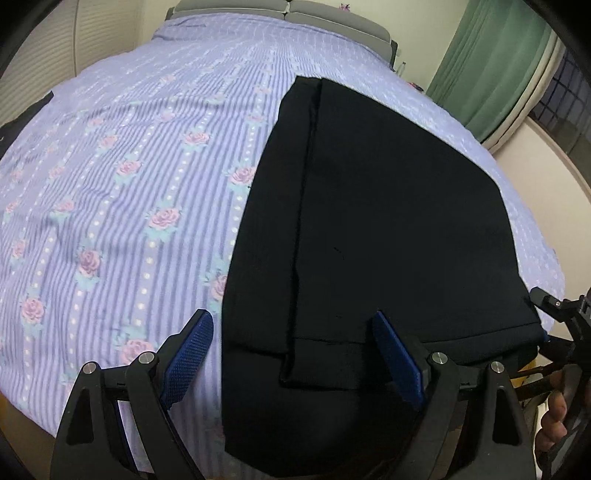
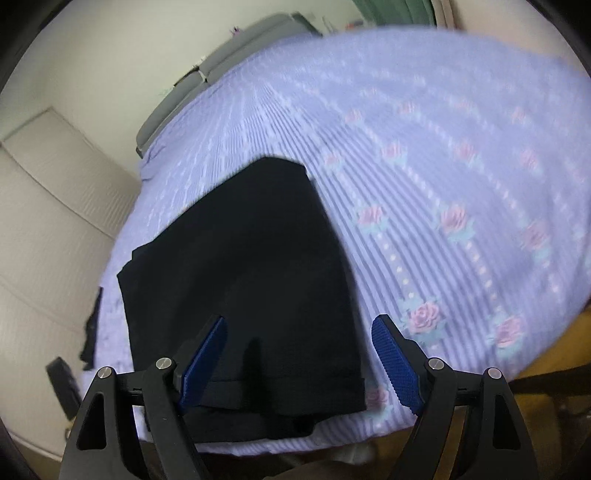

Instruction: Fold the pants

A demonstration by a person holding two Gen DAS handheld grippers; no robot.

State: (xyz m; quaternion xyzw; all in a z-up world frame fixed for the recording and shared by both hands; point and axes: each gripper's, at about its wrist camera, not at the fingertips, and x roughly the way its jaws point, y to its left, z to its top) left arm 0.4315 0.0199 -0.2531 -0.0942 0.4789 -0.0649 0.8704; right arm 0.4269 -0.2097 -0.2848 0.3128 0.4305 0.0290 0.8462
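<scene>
Black pants (image 1: 369,221), already folded into a compact stack, lie flat on a lilac rose-print bedspread (image 1: 129,184) near the bed's front edge; a long layered edge runs up the stack in your left wrist view, and a shorter upper layer stops just shy of the near hem, leaving a band of lower cloth showing.

Your left gripper (image 1: 295,354) hangs over that near hem with its blue pads (image 1: 192,354) spread wide; one pad sits over bare bedspread, the other over the cloth; nothing is pinched between them. Your right gripper (image 2: 299,354) hovers over the opposite near corner, its pads likewise parted and closed on nothing; the hem lies between and below them, though whether a pad brushes the fabric cannot be told; that view is blurred.

Judging from the lie of the cloth, you appear to be between folds, or at the release after one; both tools are free and the stack looks nearly done. If another fold is wanted, your next move calls for both sets of jaws to drop onto the near hem, catch every layer at each corner together, and carry it over toward the far end evenly so the edges do not skew; grey headboard (image 1: 288,11) and green curtain (image 1: 491,66) frame the room beyond.
</scene>
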